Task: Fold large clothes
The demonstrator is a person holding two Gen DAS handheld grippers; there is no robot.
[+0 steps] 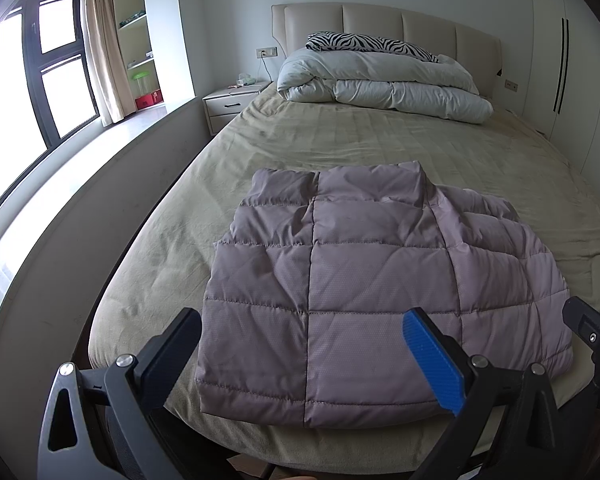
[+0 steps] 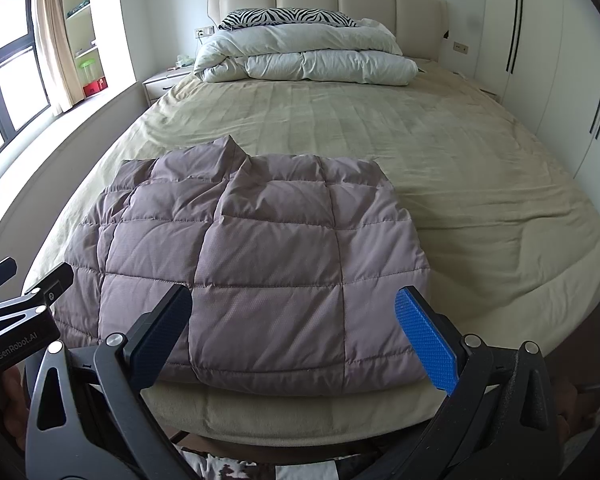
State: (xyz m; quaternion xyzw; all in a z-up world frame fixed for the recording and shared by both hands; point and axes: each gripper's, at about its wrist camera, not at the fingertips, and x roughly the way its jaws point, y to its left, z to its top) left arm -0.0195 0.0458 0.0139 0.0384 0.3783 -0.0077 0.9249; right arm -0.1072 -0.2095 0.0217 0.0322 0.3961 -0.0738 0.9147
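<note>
A mauve quilted puffer jacket [image 1: 364, 288] lies folded into a rectangle at the foot of the bed, collar toward the headboard. It also shows in the right wrist view [image 2: 260, 264]. My left gripper [image 1: 300, 344] is open and empty, held just above the jacket's near edge. My right gripper [image 2: 292, 324] is open and empty, over the near right part of the jacket. The right gripper's body shows at the right edge of the left wrist view [image 1: 596, 332], and the left gripper's body shows at the left edge of the right wrist view [image 2: 24, 308].
The bed [image 1: 340, 136] has a beige sheet. A rolled white duvet [image 1: 380, 84] and a zebra pillow [image 1: 372, 44] lie at the headboard. A nightstand [image 1: 232, 104] and window [image 1: 28, 80] stand left. A wardrobe [image 2: 540, 60] lines the right.
</note>
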